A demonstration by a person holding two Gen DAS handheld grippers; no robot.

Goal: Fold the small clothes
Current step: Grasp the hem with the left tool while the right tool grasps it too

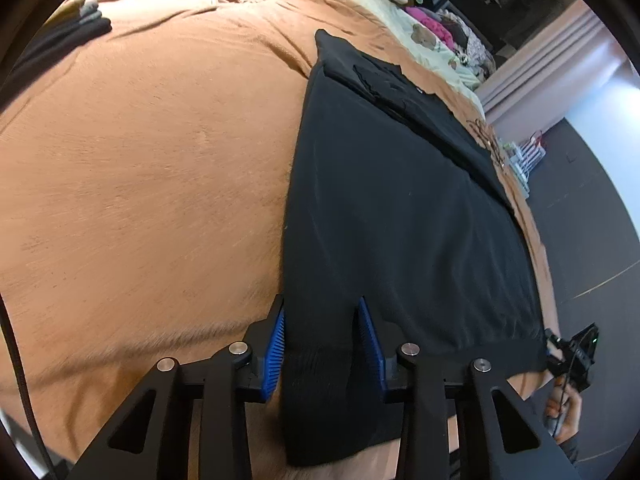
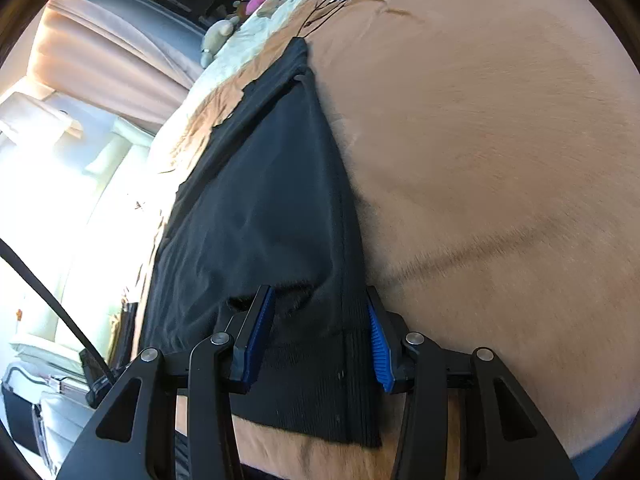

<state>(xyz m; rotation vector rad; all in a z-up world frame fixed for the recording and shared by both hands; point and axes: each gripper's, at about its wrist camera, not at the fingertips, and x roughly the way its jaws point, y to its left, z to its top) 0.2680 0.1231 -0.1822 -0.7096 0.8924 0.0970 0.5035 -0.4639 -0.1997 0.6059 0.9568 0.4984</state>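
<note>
A black garment [image 1: 400, 208] lies spread flat on the orange blanket [image 1: 140, 160] of a bed, its ribbed hem nearest the cameras. The left tongs [image 1: 322, 340] stand partly open astride one hem corner, cloth between the blue pads [image 1: 276, 344]; whether they pinch it I cannot tell. The right tongs [image 2: 320, 332] are likewise partly open over the other hem corner, cloth between them, grip unclear. Toys and bedding [image 1: 432, 28] lie at the far end.
</note>
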